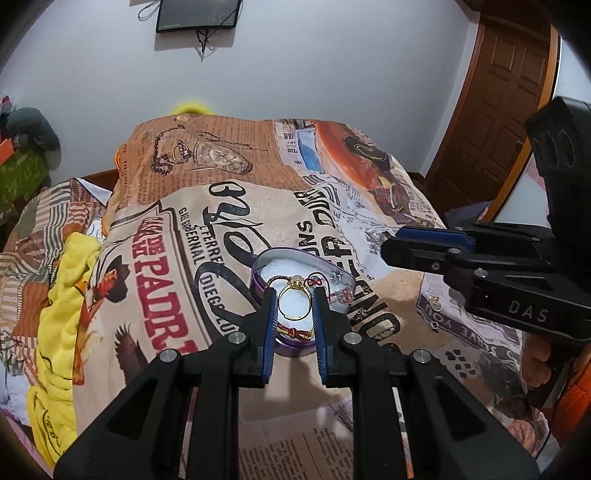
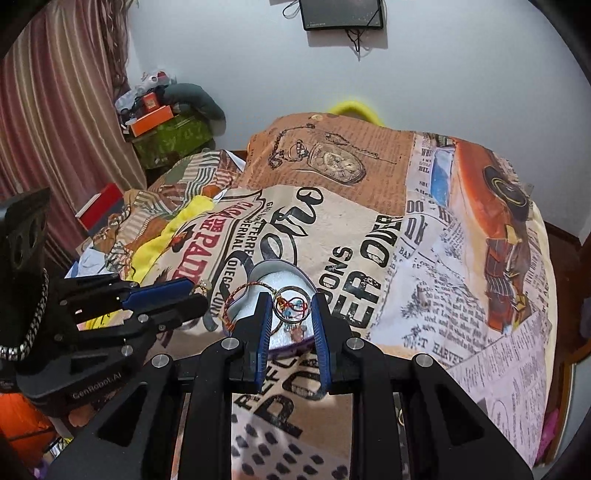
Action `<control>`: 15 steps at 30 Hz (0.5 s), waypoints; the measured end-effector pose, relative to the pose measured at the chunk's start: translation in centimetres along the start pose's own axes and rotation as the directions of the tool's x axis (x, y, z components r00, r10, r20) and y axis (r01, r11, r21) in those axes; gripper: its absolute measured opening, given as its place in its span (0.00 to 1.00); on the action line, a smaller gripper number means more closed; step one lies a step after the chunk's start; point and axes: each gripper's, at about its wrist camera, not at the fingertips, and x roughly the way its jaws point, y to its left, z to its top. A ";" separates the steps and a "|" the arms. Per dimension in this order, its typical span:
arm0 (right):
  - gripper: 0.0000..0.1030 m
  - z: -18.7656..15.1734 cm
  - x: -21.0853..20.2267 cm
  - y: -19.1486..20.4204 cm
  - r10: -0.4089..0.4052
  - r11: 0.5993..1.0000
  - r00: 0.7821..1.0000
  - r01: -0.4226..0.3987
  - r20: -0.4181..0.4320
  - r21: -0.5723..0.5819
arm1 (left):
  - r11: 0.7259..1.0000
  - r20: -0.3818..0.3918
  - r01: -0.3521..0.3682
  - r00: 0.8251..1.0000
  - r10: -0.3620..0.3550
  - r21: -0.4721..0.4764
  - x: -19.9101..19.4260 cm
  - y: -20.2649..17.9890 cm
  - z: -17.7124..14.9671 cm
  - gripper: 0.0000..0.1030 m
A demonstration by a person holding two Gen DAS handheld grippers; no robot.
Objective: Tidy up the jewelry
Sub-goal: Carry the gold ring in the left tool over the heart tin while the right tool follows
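In your left wrist view, far left of frame, a green box [image 1: 20, 173] sits against the white wall [image 1: 332, 74], with yellow cloth [image 1: 62, 295] bunched below it. The bed cover [image 1: 166, 280], printed with newsprint, fills the middle. At centre your left gripper [image 1: 294, 291] stands with jaws apart, a gold ring [image 1: 293, 301] between the pads; whether they touch it cannot be told. The ring hangs over the purple tin [image 1: 266, 275], which holds a red cord [image 1: 295, 334] on white padding. A dark panel [image 1: 197, 14] hangs at the top. At right, your right gripper [image 1: 393, 245] points leftward, jaws nearly together, with a small earring [image 1: 435, 303] on the cover below it and a wooden door [image 1: 506, 85] in the upper right.

In your right wrist view, a striped curtain [image 2: 62, 103] fills the left. At centre your right gripper [image 2: 290, 312] is parted around a silver ring [image 2: 291, 308] over the tin [image 2: 258, 273]; contact cannot be confirmed.
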 end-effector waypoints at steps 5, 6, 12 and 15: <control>0.19 0.7 1.5 -0.2 0.004 1.000 1.000 -0.004 -0.025 0.003 | 1.000 -0.029 0.016 0.999 -0.016 0.005 1.5 0.3 0.2 0.17; 0.19 0.9 1.9 -0.1 -0.002 1.000 0.999 0.002 -0.032 -0.004 | 1.000 -0.035 0.020 0.999 -0.020 0.003 1.8 0.4 0.3 0.17; 0.19 1.7 3.8 0.1 -0.002 1.000 0.997 0.000 -0.072 -0.025 | 0.999 -0.058 0.043 0.997 -0.043 -0.001 3.3 0.8 0.4 0.17; 0.19 1.8 4.6 0.2 0.000 0.999 0.996 -0.003 -0.094 -0.034 | 0.999 -0.065 0.043 0.997 -0.043 0.009 3.8 0.9 0.5 0.17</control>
